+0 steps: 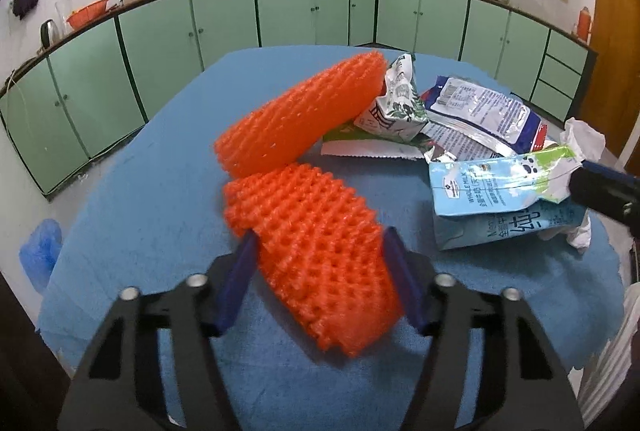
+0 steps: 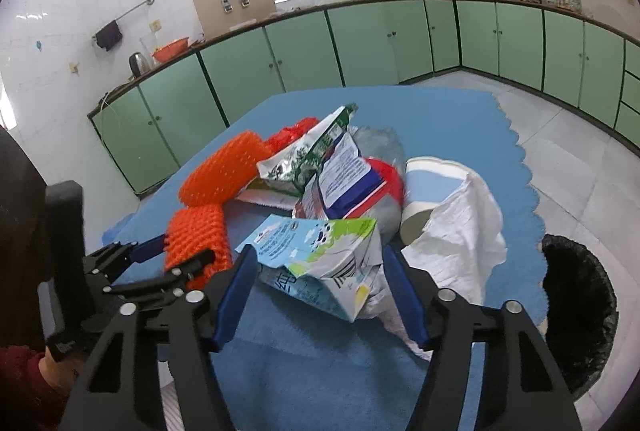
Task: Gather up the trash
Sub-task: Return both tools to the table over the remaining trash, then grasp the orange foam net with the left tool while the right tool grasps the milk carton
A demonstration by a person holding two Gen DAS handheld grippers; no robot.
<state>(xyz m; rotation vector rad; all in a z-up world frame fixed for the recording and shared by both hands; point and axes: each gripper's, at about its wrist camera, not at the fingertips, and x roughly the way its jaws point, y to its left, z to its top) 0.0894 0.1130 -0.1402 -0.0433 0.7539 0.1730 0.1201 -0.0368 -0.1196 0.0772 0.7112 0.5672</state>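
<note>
A heap of trash lies on a blue mat. My left gripper (image 1: 320,243) is shut on an orange foam net (image 1: 320,255); it also shows in the right wrist view (image 2: 196,235) with the left gripper (image 2: 180,251) on it. A second orange net (image 1: 296,111) lies behind. My right gripper (image 2: 316,259) is shut on a crumpled blue and green milk carton (image 2: 320,255), also seen in the left wrist view (image 1: 500,191). Foil snack wrappers (image 2: 320,159), a paper cup (image 2: 432,187) and white tissue (image 2: 464,231) lie around the carton.
A bin with a black liner (image 2: 576,315) stands on the floor at the mat's right edge. The blue mat (image 1: 160,191) has bare room to the left and front. Green cabinets (image 1: 280,11) ring the room. A blue bag (image 1: 40,251) lies on the floor, left.
</note>
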